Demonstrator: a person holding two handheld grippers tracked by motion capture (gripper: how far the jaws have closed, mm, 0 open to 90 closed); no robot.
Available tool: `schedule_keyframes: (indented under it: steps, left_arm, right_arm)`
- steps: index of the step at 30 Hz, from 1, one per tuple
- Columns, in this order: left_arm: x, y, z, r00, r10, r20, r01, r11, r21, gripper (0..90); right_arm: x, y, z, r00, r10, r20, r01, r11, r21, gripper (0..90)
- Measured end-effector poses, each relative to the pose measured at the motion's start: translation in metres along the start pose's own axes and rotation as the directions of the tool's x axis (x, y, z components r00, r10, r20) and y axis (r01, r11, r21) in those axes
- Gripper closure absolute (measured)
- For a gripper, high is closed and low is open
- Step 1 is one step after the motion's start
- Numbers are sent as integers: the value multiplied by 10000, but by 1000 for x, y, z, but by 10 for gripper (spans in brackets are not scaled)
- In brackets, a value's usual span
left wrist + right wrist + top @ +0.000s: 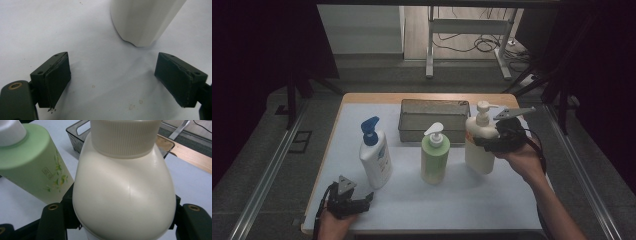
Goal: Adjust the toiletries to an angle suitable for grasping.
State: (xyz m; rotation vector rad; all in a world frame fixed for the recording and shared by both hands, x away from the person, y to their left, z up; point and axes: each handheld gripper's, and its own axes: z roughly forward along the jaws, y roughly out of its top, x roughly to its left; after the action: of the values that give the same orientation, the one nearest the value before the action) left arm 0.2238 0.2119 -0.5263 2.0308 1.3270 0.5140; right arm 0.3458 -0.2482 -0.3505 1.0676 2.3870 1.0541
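A cream pump bottle hangs just above the white mat, tilted a little, with my right gripper shut on its body. From that gripper's own camera the cream bottle bulges between both jaws, its ribbed cap at the top. A green pump bottle stands upright to its left, also seen as the green bottle. A white bottle with a blue pump stands further left. My left gripper rests open near the front left corner, jaws wide apart with nothing between them, facing the white bottle's base.
A grey metal basket sits at the back of the mat behind the bottles; its rim shows behind the held bottle. The wooden table edge borders the mat. Dark frames and a rail stand on both sides.
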Motion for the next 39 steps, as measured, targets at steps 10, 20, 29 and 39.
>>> schedule_keyframes:
  steps: [10, 20, 29, 39]
  left_arm:
    - [0, 0, 0, 10000, -30, -1, 30, 10000, -13, 130]
    - [0, 0, 0, 10000, -38, 13, 38, 10000, -6, 130]
    - [0, 0, 0, 10000, -37, 16, 37, 10000, -3, 130]
    - [0, 0, 0, 10000, -33, 18, 32, 10000, 8, 130]
  right_arm:
    - [-5, 22, -7, 10000, 75, 1, -75, 9999, -131, 365]
    - [-4, 46, -8, 10000, 24, -15, -25, 9991, -435, 365]
    - [-3, 66, -1, 9998, 133, 158, -122, 9978, -657, 365]
    - [-2, 83, 12, 9991, 229, 367, -197, 9963, -833, 365]
